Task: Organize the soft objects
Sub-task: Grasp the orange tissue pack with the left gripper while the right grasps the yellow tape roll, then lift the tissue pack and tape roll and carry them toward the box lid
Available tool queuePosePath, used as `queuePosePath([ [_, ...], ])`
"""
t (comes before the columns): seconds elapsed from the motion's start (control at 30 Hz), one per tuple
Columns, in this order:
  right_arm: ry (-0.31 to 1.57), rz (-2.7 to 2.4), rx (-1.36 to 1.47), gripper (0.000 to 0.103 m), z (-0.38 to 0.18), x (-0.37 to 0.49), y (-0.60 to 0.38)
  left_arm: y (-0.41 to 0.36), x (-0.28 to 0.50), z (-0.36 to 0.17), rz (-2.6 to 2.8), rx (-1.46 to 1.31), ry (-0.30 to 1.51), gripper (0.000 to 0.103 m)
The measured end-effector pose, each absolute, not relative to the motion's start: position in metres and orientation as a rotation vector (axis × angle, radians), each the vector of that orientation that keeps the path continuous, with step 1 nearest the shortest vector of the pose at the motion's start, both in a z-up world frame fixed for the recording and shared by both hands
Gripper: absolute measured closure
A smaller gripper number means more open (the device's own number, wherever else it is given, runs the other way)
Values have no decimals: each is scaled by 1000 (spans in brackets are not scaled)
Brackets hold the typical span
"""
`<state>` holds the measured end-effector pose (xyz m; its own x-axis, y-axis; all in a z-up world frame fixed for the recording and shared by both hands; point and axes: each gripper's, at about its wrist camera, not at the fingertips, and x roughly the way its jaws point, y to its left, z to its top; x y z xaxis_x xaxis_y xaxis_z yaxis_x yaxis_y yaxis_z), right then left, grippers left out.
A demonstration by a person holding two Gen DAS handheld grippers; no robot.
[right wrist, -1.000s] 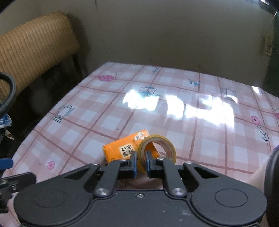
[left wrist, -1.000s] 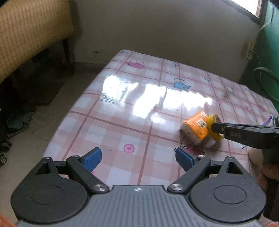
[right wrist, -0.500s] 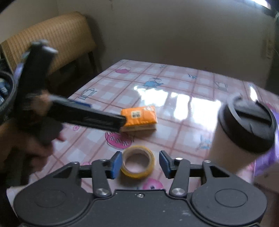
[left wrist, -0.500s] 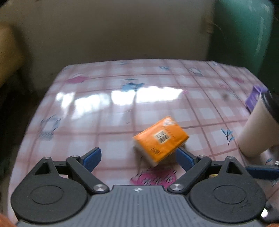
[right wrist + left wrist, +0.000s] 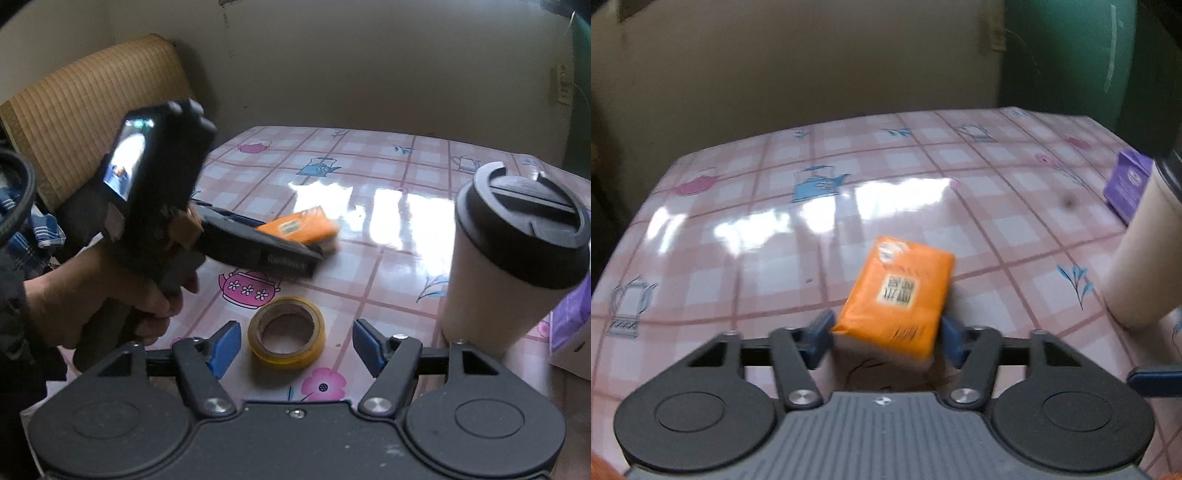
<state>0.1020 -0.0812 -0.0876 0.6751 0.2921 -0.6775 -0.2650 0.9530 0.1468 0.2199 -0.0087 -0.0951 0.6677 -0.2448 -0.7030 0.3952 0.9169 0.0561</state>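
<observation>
Left wrist view put the orange tissue pack [image 5: 899,295] right between my left gripper [image 5: 886,339] pads, one blue pad at each long side of the pack. Its long axis ran away from me, tilted a little to the right, so the pads met it across its short width. Whether they were truly pressing it or only touching, I could not tell; the frame was blurred, and the pack's near end looked raised off the pink checked tablecloth [image 5: 738,236].

From the right wrist view, my left gripper [image 5: 314,264] reached in from the left with the tissue pack [image 5: 299,227] at its tip. My right gripper [image 5: 291,349] stood spread wide, holding nothing, with the yellow tape roll [image 5: 286,332] lying flat between its pads and touching neither. A white cup with a black lid [image 5: 517,254] stood just to the right.

I judged the left hand to be the one on the pack, and the next move to depend on a firm squeeze across that short width.
</observation>
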Motion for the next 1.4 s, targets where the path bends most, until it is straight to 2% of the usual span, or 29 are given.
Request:
queuePosePath([
  [0.2, 802, 329, 32, 20, -97, 117, -72, 21, 197, -80, -223, 131, 772, 49],
  [0.4, 804, 322, -8, 14, -105, 127, -61, 50, 160, -83, -144, 106, 786, 44],
  [0.43, 809, 322, -6, 14, -108, 129, -60, 53, 157, -85, -138, 108, 783, 33],
  [0.47, 813, 320, -7, 14, -109, 129, -57, 55, 155, -87, -131, 107, 777, 13],
  [0.5, 815, 316, -15, 14, -112, 131, -56, 56, 155, -88, -126, 105, 764, 6],
  [0.63, 824, 309, -39, 14, -119, 134, -51, 49, 163, -89, -134, 117, 735, 5],
  [0.7, 826, 297, -51, 14, -122, 135, -49, 43, 172, -95, -137, 145, 749, 8],
  [0.8, 802, 303, -39, 18, -124, 137, -49, 43, 176, -103, -128, 139, 754, 35],
  [0.83, 792, 291, -40, 31, -124, 136, -50, 43, 173, -101, -129, 137, 752, 50],
  [1.03, 774, 267, 4, 31, -111, 131, -56, 47, 159, -86, -66, 80, 781, 51],
  [1.4, 645, 259, 28, 32, -25, 124, -64, 45, 136, -4, 1, 3, 707, 51],
])
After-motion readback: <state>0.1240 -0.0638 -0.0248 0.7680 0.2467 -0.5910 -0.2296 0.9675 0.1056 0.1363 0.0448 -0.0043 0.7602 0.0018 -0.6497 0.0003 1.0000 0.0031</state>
